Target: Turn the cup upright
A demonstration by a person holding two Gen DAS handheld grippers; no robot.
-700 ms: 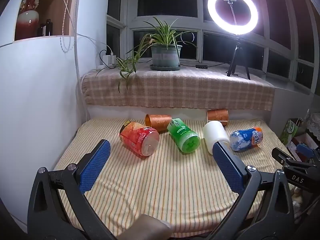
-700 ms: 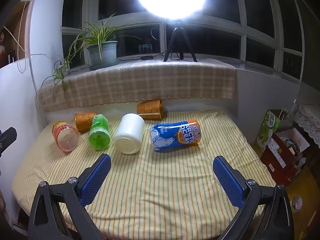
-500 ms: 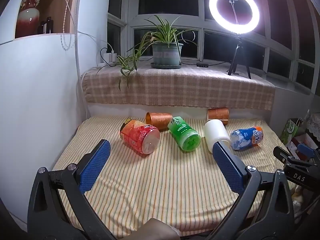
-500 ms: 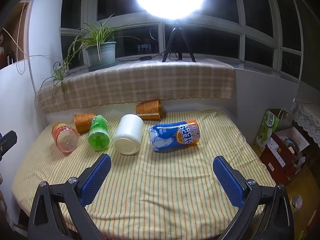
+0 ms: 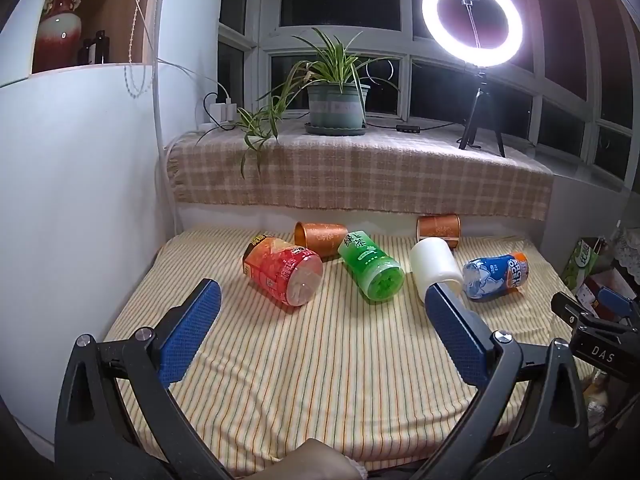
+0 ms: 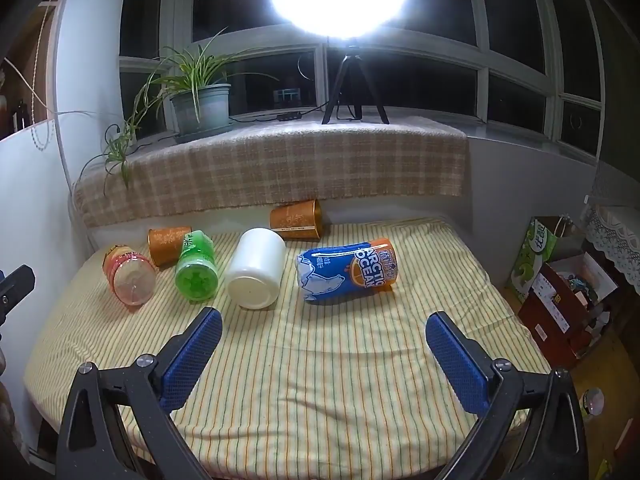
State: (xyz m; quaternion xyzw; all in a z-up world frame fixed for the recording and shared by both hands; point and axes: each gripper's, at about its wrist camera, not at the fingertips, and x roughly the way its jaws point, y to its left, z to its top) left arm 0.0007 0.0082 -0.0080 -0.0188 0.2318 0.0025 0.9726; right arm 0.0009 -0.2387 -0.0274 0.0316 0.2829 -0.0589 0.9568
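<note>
Both the left gripper and right gripper hover spread wide and empty above the striped cloth, while beyond them the white cup lies sideways, probably light, slick plastic best pinched across its midsection.

Home: potted plant on blanket-draped windowsill.

Ring light: stood lit on a tripod on the window ledge.
Potted plant: sat left of the tripod.
Checked cloth: covered the ledge.
Vase: stood on a shelf, upper left.
</note>
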